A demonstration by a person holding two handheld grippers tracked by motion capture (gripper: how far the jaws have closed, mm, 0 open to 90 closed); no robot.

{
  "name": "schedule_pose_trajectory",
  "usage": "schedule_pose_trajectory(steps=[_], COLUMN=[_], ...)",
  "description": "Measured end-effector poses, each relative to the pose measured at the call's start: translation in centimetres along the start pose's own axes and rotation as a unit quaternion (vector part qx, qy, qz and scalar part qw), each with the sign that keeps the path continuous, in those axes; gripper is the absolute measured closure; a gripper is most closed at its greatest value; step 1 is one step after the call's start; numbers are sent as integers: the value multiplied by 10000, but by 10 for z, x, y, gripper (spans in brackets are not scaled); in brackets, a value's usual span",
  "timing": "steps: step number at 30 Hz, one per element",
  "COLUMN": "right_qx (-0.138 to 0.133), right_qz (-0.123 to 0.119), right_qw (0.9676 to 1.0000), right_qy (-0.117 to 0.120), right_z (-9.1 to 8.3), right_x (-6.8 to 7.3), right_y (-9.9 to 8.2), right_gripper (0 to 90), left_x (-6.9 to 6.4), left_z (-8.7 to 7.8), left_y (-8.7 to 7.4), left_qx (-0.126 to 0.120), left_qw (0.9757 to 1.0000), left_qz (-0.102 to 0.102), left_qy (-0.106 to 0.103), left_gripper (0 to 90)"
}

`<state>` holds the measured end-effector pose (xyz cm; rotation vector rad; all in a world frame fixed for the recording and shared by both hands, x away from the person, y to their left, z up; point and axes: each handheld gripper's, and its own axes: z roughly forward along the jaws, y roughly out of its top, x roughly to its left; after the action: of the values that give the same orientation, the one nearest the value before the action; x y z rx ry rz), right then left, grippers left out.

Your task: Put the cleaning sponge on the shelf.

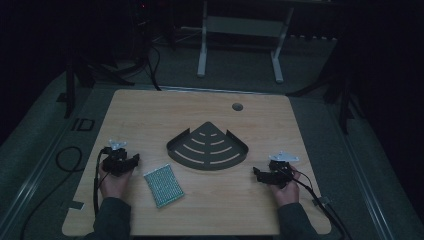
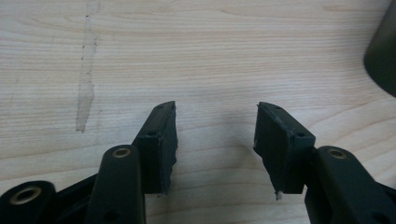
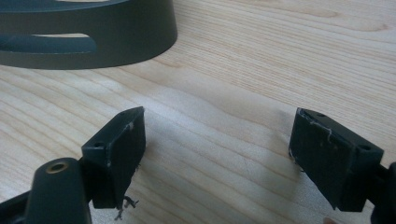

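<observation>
Nothing is held at this moment. The left claw (image 1: 131, 161) and the right claw (image 1: 258, 173) rest low over the worktop (image 1: 150, 110), one at each side, each in a hand coming in from the near edge. This looks like a ready stance, with the things laid between the hands so that either can reach them.

The green scrubbing pad (image 1: 163, 186) lies flat on the worktop at near centre-left, just to the right of the left claw and apart from it. It is turned a little askew, one corner towards the near edge. The dark corner shelf (image 1: 207, 147), a fan-shaped tray with curved slots and a low rim, sits in the middle of the worktop, farther off than the pad and between the two hands. Its rounded side faces the near edge, so both claws meet its rim.

In the left gripper view, the left claw (image 2: 215, 128) stands spread wide with bare wood between its jaws and the shelf rim (image 2: 384, 51) at the far right. In the right gripper view, the right claw (image 3: 217, 140) is equally spread and empty, with the shelf's slotted wall (image 3: 116, 42) just ahead at upper left.

Both forearms lie low and nearly parallel, and the claws are angled inwards towards the shelf.
</observation>
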<state>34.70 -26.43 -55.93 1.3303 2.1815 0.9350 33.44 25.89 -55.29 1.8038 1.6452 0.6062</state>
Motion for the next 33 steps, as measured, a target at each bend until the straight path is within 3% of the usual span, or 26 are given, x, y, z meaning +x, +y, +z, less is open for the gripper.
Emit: schedule_pose_trajectory(steps=[4, 5, 6, 10, 14, 15, 22, 26, 33], right_qx=[-1, -1, 0, -1, -2, -3, -3, -3, -2], right_qz=[-1, -1, -1, 1, 1, 3, 3, 4, 5], right_qw=[10000, 10000, 10000, 10000, 10000, 10000, 10000, 10000, 10000], right_qy=[1, 1, 1, 1, 2, 3, 3, 3, 3], right_z=[0, 0, 0, 0, 0, 0, 0, 0, 0], right_x=[0, 0, 0, 0, 0, 0, 0, 0, 0], right_y=[0, 0, 0, 0, 0, 0, 0, 0, 0], right_gripper=[182, 182, 182, 182, 182, 182, 182, 182, 182], left_x=[-3, -3, -9, -13, -18, -19, -35, -46, -67], left_z=[-9, -9, -21, -29, -37, -39, -51, -56, -62], left_y=[0, 0, -1, -3, -4, -4, -9, -12, -21], left_qx=[-85, -85, -202, -304, -372, -381, -395, -274, -65], left_qw=[9994, 9994, 9984, 9970, 9951, 9944, 9920, 9901, 9847], left_qz=[-27, -27, 106, 121, 157, 179, 420, 563, 975], left_qy=[-338, -338, -526, -701, -907, -973, -1121, -1253, -1444], left_gripper=[512, 521, 545, 583, 662, 724, 894, 898, 898])
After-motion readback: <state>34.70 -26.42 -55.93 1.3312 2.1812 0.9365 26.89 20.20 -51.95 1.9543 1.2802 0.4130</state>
